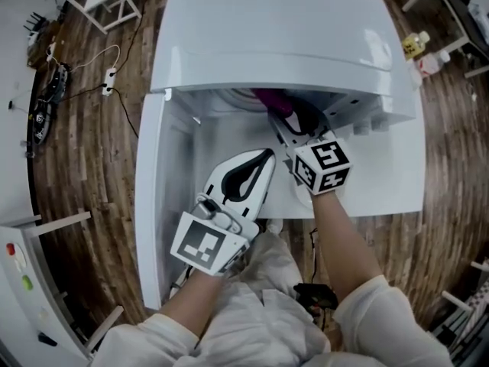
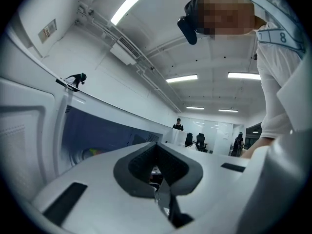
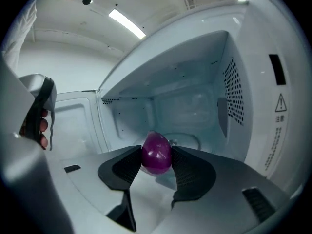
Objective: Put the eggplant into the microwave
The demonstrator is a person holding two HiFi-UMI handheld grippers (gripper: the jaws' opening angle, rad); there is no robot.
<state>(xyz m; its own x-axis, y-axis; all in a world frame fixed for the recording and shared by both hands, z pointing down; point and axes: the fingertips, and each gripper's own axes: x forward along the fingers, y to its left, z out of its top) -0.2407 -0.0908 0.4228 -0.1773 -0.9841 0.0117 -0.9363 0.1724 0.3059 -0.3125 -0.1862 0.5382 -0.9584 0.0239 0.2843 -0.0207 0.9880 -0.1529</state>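
Right gripper (image 3: 157, 156) clamps smooth glossy purple eggplant (image 3: 156, 150) at boxy white microwave (image 3: 195, 96) mouth; left gripper (image 2: 157, 152) closed, empty.

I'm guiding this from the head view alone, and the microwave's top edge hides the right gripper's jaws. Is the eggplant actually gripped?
Observer: Yes. The right gripper view shows the right gripper shut on the eggplant, with a pad pressing each side.
Operator: How far in is it?
Observer: It is at the mouth of the microwave. The glass turntable lies beyond the eggplant, which is not set down on it.
Operator: Is the left gripper carrying anything?
Observer: No. The left gripper view shows the left gripper shut, with nothing between its pads.
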